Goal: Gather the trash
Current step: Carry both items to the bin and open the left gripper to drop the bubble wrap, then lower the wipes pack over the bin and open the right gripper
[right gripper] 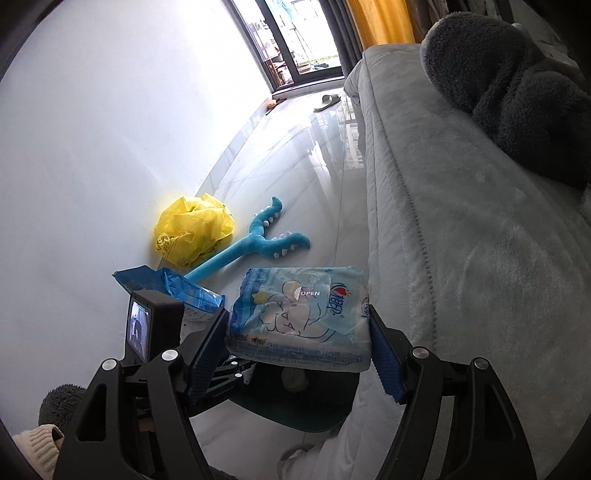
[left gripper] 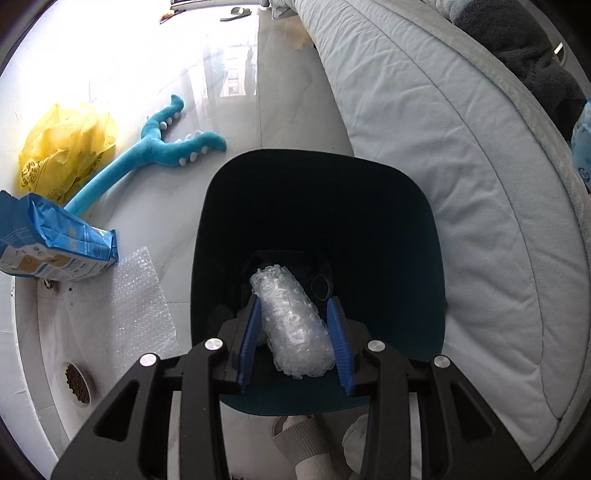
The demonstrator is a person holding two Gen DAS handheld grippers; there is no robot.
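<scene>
A bin (left gripper: 321,206) stood on the floor (left gripper: 236,92) just left of the sofa (left gripper: 424,155), with a bubble-wrap roll (left gripper: 291,325) over its mouth. Left of the bin lay a bubble-wrap sheet (left gripper: 125,310), a pouch (left gripper: 55,243), a plush toy (left gripper: 147,162) and, farther left, a crumpled bag (left gripper: 62,147). A slipper (left gripper: 234,14) lay far off.

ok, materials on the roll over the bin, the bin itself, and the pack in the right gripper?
Roll: clear bubble wrap, going by the glossy blistered surface.
Bin: dark teal, smooth matte walls, probably moulded plastic.
Pack: thin glossy plastic film, printed pale blue, crinkled, with an "OPEN" tab; likely wipes or tissues, contents not visible.
</scene>
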